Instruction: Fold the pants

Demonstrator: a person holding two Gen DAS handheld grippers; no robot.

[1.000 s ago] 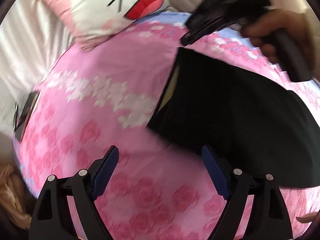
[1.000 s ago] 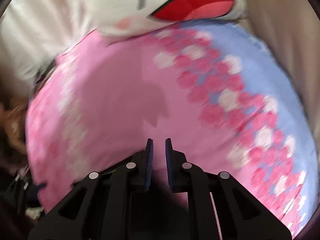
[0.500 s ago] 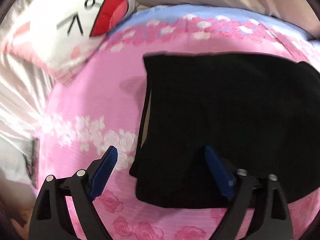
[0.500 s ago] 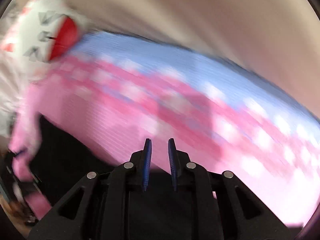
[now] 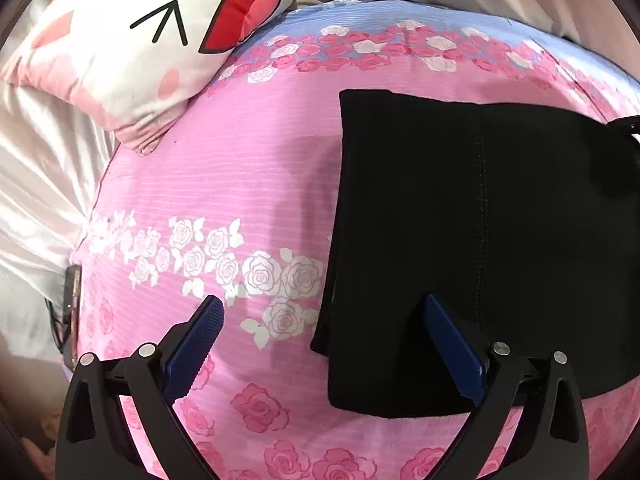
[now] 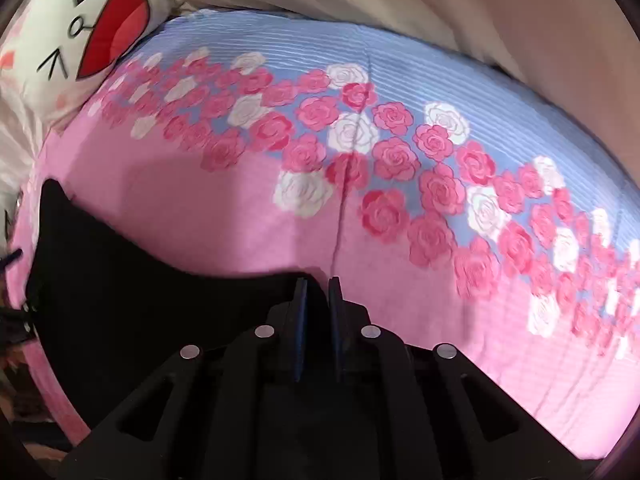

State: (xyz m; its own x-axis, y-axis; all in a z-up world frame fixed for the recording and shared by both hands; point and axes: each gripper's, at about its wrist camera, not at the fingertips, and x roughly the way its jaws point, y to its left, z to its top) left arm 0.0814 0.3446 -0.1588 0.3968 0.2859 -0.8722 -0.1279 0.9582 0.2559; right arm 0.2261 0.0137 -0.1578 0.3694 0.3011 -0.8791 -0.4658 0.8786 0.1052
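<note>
The black pants (image 5: 480, 240) lie folded into a flat rectangle on the pink rose bedspread (image 5: 240, 184). My left gripper (image 5: 320, 320) is open and empty; it hovers over the folded stack's near left corner, with its right fingertip (image 5: 436, 312) over the cloth. In the right wrist view the pants (image 6: 120, 288) spread dark at the lower left. My right gripper (image 6: 318, 284) has its jaws nearly closed at the pants' edge; whether cloth is between them I cannot tell.
A white cartoon-face pillow (image 5: 152, 28) lies at the bed's far left corner. White satin curtain (image 5: 36, 176) hangs along the left side. A phone (image 5: 72, 304) lies at the bed's left edge. A beige wall (image 6: 480, 20) runs behind the bed.
The left gripper swung right and over the pants' near corner. The right gripper swept right along the folded pants, away from the pillow, jaws staying nearly closed.
</note>
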